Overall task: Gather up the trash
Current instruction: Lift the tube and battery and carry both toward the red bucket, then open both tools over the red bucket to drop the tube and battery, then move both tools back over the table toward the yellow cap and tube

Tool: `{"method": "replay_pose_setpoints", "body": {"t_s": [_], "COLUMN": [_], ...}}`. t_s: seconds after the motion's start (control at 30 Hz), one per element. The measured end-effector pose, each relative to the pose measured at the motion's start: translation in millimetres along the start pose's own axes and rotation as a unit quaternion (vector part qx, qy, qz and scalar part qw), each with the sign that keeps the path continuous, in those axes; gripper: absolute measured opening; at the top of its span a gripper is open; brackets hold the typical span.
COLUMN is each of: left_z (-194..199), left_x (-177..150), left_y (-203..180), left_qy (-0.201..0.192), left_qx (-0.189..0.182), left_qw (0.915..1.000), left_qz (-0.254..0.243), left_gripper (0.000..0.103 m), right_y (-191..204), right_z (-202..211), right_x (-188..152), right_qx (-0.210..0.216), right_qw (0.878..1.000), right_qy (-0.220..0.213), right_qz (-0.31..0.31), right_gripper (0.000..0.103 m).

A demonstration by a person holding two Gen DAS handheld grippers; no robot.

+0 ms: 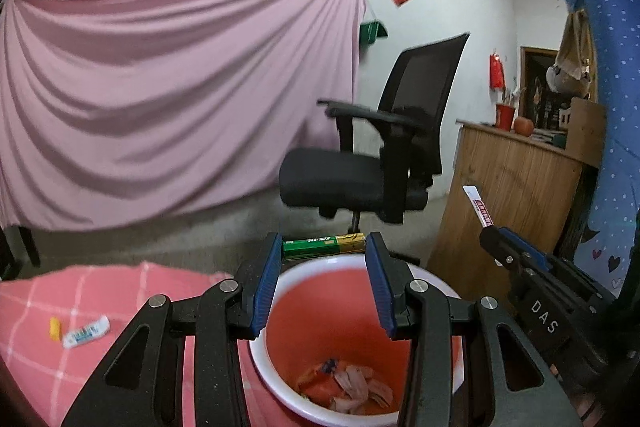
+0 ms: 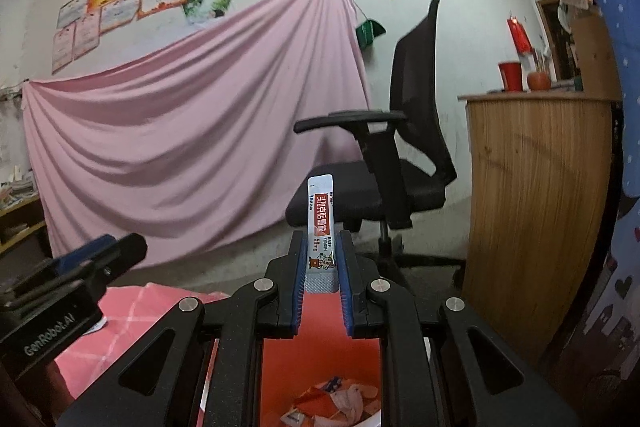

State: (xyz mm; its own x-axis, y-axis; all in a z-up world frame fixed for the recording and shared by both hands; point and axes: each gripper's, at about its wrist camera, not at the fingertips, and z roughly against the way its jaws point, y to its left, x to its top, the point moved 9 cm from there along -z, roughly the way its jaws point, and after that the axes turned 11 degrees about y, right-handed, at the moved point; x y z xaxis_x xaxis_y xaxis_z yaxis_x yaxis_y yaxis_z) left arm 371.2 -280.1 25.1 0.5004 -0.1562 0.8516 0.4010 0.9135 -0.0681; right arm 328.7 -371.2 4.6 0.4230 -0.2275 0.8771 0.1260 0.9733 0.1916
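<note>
Trash is in both grippers at once. A green and gold battery [image 1: 324, 246] sits crosswise between the fingertips of the left gripper [image 1: 325, 247], which is clamped on its two ends. A slim white sachet [image 2: 320, 223] with a red label stands upright in the right gripper [image 2: 320, 259], whose jaws are nearly closed and pinch its lower part. From the left wrist view the same sachet [image 1: 480, 209] pokes up out of the right gripper [image 1: 494, 239] off to the side.

Directly below both grippers is the red bin [image 1: 340, 331] with a white rim, already holding crumpled wrappers [image 1: 352, 385] at its bottom. It stands against a pink checked cloth [image 1: 100, 307] covering the counter, where a small blue and white packet [image 1: 86, 331] and a yellow scrap [image 1: 55, 327] beside it remain to be collected. Further out are a black office chair [image 1: 380, 147], a draped pink sheet [image 1: 160, 87] on the wall and a wooden cabinet [image 1: 512, 187].

The step in hand looks like dropping both items. To do it well, each piece should be well inside the rim before release: the battery appears to hang near the bin's far edge, so drawing it back over the middle would help. The light sachet may flutter or cling to a pad, so tipping it downward first seems wise.
</note>
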Motion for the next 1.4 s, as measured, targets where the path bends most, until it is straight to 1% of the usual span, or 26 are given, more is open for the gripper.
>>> {"method": "replay_pose_setpoints", "body": {"t_s": [0.13, 0.2, 0.27, 0.33, 0.5, 0.53, 0.6, 0.63, 0.7, 0.77, 0.9, 1.0, 1.03, 1.1, 1.13, 1.17, 1.23, 1.3, 1.33, 1.37, 1.4], "left_z": [-19.9, -32.2, -41.9, -48.6, -54.9, -55.7, -56.1, -55.0, -52.4, -49.9, -41.0, -31.0, -27.1, -19.7, -13.9, -11.6, -3.5, 5.4, 10.0, 15.7, 20.2], "left_x": [-7.7, -11.3, -15.1, -16.3, -19.8, -20.8, -22.7, -23.3, -23.4, -24.5, -24.2, -20.9, -20.4, -17.6, -15.9, -14.4, -11.8, -8.8, -8.2, -6.9, -5.9], "left_y": [-0.2, -2.5, -2.7, -3.2, 2.3, 3.7, 8.5, 11.7, 17.5, 22.2, 32.7, 44.9, 49.3, 58.8, 65.4, 69.4, 80.0, 91.0, 95.5, 101.6, 106.0], "left_qy": [0.049, 0.082, 0.107, 0.122, 0.14, 0.147, 0.155, 0.156, 0.158, 0.162, 0.155, 0.142, 0.137, 0.123, 0.114, 0.109, 0.098, 0.085, 0.08, 0.072, 0.063], "left_qx": [-0.022, -0.042, -0.048, -0.054, -0.063, -0.068, -0.073, -0.073, -0.071, -0.07, -0.063, -0.054, -0.05, -0.039, -0.033, -0.029, -0.017, -0.003, 0.004, 0.014, 0.024], "left_qw": [0.9984, 0.9954, 0.9925, 0.9903, 0.9864, 0.9847, 0.9822, 0.9817, 0.981, 0.9802, 0.9812, 0.9832, 0.9839, 0.9858, 0.9868, 0.9874, 0.9886, 0.99, 0.9905, 0.9911, 0.9916], "left_qz": [0.016, 0.027, 0.035, 0.04, 0.06, 0.065, 0.077, 0.081, 0.087, 0.091, 0.096, 0.102, 0.104, 0.108, 0.11, 0.111, 0.113, 0.113, 0.112, 0.111, 0.111], "left_gripper": [0.037, 0.037, 0.037, 0.037, 0.038, 0.039, 0.044, 0.046, 0.047, 0.052, 0.055, 0.057, 0.06, 0.065, 0.068, 0.071, 0.072, 0.072, 0.075, 0.087, 0.092], "right_y": [-1.8, -3.5, -4.1, -4.2, -3.0, -2.6, -1.8, -1.5, -1.6, -2.7, 0.0, 5.0, 8.2, 13.9, 16.7, 20.5, 29.0, 36.8, 41.2, 45.7, 50.1], "right_z": [-9.8, -14.0, -16.7, -19.0, -24.0, -25.8, -30.0, -31.7, -32.7, -32.3, -29.7, -28.0, -26.2, -23.1, -21.3, -19.3, -15.6, -12.2, -9.4, -6.1, -2.0], "right_x": [-7.7, -10.7, -12.8, -14.1, -15.1, -15.7, -18.4, -19.4, -20.1, -19.2, -16.5, -13.3, -11.4, -7.8, -6.3, -4.2, 0.5, 5.1, 7.6, 10.5, 13.7], "right_qx": [0.003, 0.006, 0.008, 0.007, 0.009, 0.009, 0.007, 0.006, 0.006, 0.005, 0.007, 0.011, 0.012, 0.014, 0.017, 0.021, 0.025, 0.027, 0.029, 0.031, 0.034], "right_qw": [1.0, 0.999, 0.999, 0.998, 0.998, 0.997, 0.996, 0.996, 0.995, 0.996, 0.996, 0.996, 0.997, 0.998, 0.998, 0.998, 0.999, 0.999, 0.999, 0.999, 0.999], "right_qy": [0.025, 0.035, 0.044, 0.052, 0.066, 0.07, 0.082, 0.088, 0.091, 0.089, 0.085, 0.077, 0.072, 0.061, 0.056, 0.049, 0.036, 0.023, 0.013, 0.002, -0.011], "right_qz": [-0.006, -0.012, -0.017, -0.02, -0.023, -0.022, -0.022, -0.023, -0.026, -0.031, -0.036, -0.034, -0.032, -0.03, -0.03, -0.03, -0.024, -0.019, -0.018, -0.017, -0.017], "right_gripper": [0.013, 0.013, 0.013, 0.013, 0.014, 0.014, 0.014, 0.014, 0.016, 0.031, 0.031, 0.032, 0.032, 0.041, 0.049, 0.05, 0.05, 0.053, 0.059, 0.069, 0.073]}}
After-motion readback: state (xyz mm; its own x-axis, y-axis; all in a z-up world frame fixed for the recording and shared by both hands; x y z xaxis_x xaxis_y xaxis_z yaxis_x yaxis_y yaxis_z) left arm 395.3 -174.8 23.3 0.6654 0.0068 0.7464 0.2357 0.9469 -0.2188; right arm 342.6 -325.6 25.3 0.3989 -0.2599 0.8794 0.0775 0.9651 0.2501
